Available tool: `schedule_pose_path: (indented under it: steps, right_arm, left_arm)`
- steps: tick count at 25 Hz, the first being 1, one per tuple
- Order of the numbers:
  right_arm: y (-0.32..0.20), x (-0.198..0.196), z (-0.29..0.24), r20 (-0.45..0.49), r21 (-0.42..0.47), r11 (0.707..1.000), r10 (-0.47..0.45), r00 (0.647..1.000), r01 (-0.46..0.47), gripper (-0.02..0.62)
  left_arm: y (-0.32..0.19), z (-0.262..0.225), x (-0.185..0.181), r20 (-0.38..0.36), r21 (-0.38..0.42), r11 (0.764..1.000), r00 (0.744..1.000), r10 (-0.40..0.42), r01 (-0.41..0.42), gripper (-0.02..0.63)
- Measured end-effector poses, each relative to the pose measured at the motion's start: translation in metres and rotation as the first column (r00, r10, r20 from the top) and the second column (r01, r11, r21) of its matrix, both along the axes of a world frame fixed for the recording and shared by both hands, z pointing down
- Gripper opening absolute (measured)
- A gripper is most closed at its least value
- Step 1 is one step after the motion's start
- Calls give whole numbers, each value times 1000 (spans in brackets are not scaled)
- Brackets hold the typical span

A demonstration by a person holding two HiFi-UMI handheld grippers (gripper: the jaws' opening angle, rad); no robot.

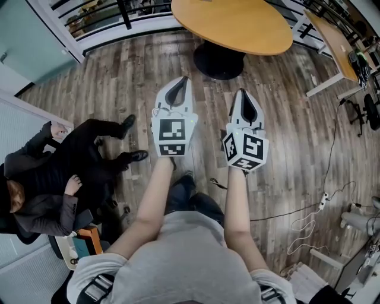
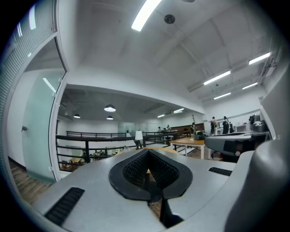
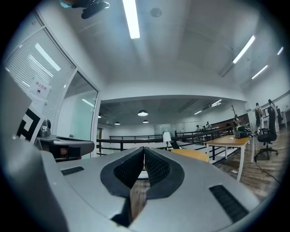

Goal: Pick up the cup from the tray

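No cup and no tray show in any view. My left gripper (image 1: 183,80) and my right gripper (image 1: 241,92) are held side by side at chest height over the wooden floor, both pointing forward. The left gripper (image 2: 147,152) is shut, its black pads meeting at the tips with nothing between them. The right gripper (image 3: 144,149) is also shut and empty. In the left gripper view the right gripper's body (image 2: 235,142) shows at the right edge. Both gripper views look level across the room.
A round wooden table (image 1: 237,24) on a black base (image 1: 218,59) stands ahead. A seated person in dark clothes (image 1: 53,178) is at the left. A railing (image 1: 107,18) runs along the back, a desk (image 1: 332,41) stands at the right, and cables (image 1: 309,211) lie on the floor.
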State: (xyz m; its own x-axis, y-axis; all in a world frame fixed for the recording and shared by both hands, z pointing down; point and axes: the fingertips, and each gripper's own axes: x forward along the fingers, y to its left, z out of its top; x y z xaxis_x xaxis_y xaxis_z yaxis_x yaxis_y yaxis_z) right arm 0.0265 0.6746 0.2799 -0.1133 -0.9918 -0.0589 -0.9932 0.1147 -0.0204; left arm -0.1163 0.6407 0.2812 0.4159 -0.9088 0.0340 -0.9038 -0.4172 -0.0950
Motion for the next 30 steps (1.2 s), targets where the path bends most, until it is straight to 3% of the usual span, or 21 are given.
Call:
schedule_pose_path:
  steps: [13,30]
  right_arm:
    - [-88,-4,15,0,-35,999,-7,1000,7,6]
    - [-275,64,11,19,-33,995,-93,995,94,6]
  left_arm:
    - [-88,19,-13,-7,-41,998,999,-39,39,6]
    - [-260,17,56,-2,-40,994,995,-104,104,6]
